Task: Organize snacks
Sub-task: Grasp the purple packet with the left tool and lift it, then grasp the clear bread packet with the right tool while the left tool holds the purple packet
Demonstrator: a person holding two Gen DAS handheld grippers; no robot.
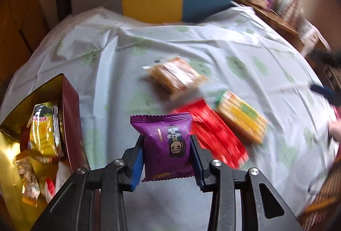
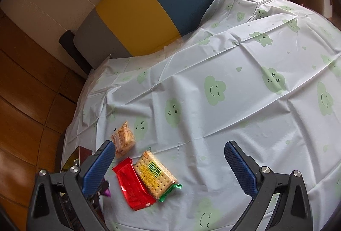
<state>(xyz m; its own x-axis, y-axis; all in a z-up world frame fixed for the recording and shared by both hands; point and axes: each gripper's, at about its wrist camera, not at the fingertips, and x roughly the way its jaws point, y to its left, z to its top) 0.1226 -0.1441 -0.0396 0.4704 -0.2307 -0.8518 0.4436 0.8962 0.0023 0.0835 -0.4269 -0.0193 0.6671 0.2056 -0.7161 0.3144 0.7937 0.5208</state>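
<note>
One purple packet between left hand-held gripper pads.

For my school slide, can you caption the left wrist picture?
Left gripper holds a purple snack packet beside the gold-lined box.

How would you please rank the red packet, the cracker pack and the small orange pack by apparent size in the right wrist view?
1. Red packet and cracker pack: they look about alike, so I would not rank them.
2. Small orange pack: clearly smallest, though it lies farther from the camera, which may shrink it.
</note>
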